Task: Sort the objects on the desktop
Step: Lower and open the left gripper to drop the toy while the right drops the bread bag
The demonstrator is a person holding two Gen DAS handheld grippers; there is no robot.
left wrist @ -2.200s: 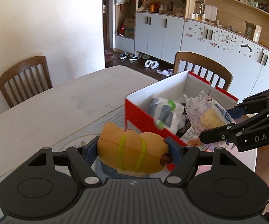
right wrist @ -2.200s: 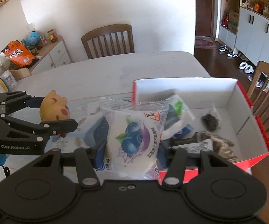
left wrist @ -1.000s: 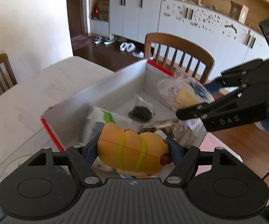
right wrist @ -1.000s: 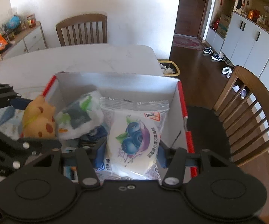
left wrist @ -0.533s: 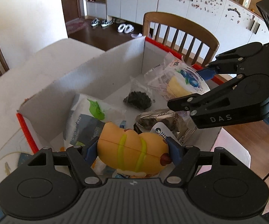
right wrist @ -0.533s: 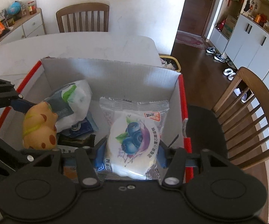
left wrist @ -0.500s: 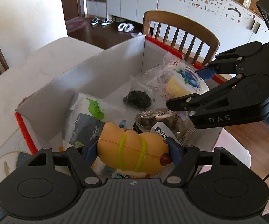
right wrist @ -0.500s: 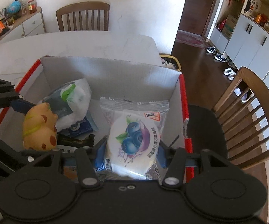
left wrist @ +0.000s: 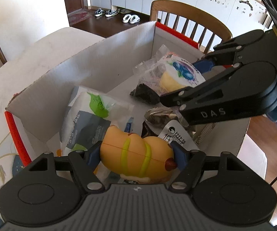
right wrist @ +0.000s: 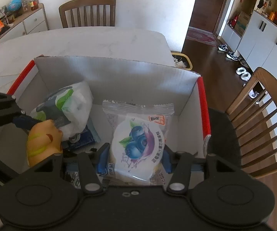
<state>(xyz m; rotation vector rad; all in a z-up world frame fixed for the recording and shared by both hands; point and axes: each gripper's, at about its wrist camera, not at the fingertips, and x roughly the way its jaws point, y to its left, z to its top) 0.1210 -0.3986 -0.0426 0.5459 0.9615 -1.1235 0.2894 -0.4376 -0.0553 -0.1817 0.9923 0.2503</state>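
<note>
My left gripper (left wrist: 136,154) is shut on an orange squishy toy (left wrist: 136,155) with yellow-green bands, held over the near left part of a red-and-white cardboard box (left wrist: 100,57). My right gripper (right wrist: 135,154) is shut on a clear packet of blueberry cake (right wrist: 138,142), held over the box's (right wrist: 119,73) right half. In the left wrist view the cake packet (left wrist: 177,75) shows in the right gripper's black fingers (left wrist: 215,94). In the right wrist view the toy (right wrist: 41,140) sits at the left. Inside the box lie a white-green packet (left wrist: 92,119), a dark bag (left wrist: 146,94) and other wrappers.
The box stands on a white marble table (right wrist: 90,40). Wooden chairs stand close by: one past the box (left wrist: 188,23), one at the table's far side (right wrist: 87,11), one to the right (right wrist: 263,119). A patterned mat (left wrist: 0,165) lies left of the box.
Both grippers have moved forward and down over the box with their loads, so its inside now fills both views. Grips on the toy and the cake packet are unchanged.
</note>
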